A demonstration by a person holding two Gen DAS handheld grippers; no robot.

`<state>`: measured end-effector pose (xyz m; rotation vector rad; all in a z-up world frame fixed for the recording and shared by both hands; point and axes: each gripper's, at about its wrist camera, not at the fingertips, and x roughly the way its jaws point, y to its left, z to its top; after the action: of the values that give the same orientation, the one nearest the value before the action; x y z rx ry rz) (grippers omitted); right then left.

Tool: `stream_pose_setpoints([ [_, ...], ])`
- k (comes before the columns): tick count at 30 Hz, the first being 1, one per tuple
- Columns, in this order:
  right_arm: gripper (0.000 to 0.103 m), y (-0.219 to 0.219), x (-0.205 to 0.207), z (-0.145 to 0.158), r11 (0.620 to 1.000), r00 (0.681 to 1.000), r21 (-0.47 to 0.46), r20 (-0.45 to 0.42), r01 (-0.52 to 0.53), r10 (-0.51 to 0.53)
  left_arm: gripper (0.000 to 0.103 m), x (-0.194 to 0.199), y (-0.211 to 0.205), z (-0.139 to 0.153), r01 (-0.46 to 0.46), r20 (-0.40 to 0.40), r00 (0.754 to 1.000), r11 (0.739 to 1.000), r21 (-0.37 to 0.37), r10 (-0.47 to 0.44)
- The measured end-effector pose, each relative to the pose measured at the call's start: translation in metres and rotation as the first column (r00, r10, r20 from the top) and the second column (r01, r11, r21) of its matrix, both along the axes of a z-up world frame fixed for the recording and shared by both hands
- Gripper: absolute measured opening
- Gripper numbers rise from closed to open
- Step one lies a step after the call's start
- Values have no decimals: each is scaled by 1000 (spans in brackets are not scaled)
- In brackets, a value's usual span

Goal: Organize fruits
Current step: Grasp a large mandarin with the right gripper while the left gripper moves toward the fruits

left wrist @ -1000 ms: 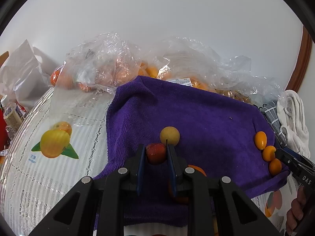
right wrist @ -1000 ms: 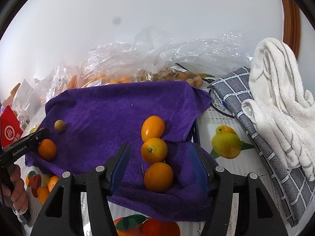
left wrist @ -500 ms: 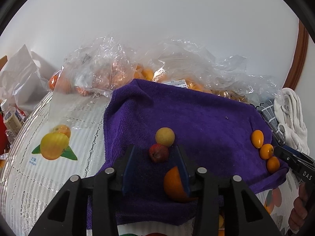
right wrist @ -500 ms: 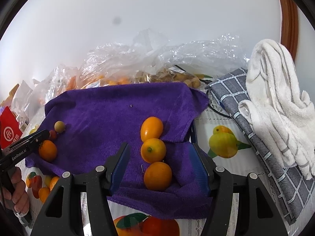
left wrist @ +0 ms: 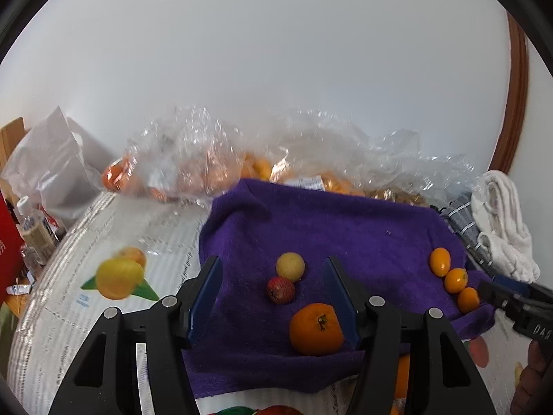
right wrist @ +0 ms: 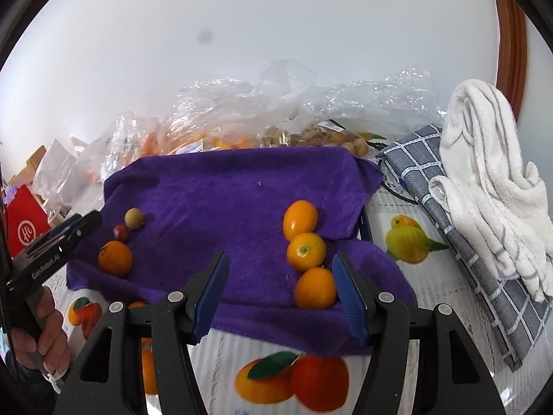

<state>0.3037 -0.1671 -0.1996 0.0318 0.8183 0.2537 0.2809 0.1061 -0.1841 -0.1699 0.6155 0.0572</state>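
A: Fruits on the purple towel (left wrist: 345, 228) sit in two lines. How far along are you?

B: Three kumquats (right wrist: 306, 251) run in a row at the towel's 4 o'clock edge; at 8 o'clock you have a yellow fruit (left wrist: 290, 266), a red fruit (left wrist: 280, 289) and an orange (left wrist: 316, 325).

A: And your tools?

B: Your left gripper (left wrist: 273, 297) and right gripper (right wrist: 281, 292) both have jaws spread wide, gripping nothing.

A: What's left?

B: Probably more, judging by the fruit in the plastic bags (right wrist: 242, 121) at 12 o'clock.
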Motion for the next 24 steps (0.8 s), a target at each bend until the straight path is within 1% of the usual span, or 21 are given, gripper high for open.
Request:
stream_pose_setpoints([
  [4,61,3,-15,3,1000,1000,-19,-10,1,-1,58,-9,9,7,11,-17,1000,999,-35,-12],
  [6,61,5,-21,4,1000,1000,-27,-11,5,-5,58,-16,14,7,10,-27,1000,1000,-21,-10],
  [12,61,11,-40,1,1000,999,-4,-32,15,-15,58,-45,33,4,29,-24,999,999,42,-28],
  [15,61,19,-47,-5,1000,999,-11,-46,4,-5,58,-54,47,4,27,-30,999,999,33,-26],
  [19,61,30,-53,-13,999,998,-31,-66,-11,9,58,-61,62,1,35,-60,998,999,10,-35],
  [24,61,34,-61,-15,1000,997,-22,-76,-15,13,58,-69,66,-8,39,-122,992,999,22,-36],
])
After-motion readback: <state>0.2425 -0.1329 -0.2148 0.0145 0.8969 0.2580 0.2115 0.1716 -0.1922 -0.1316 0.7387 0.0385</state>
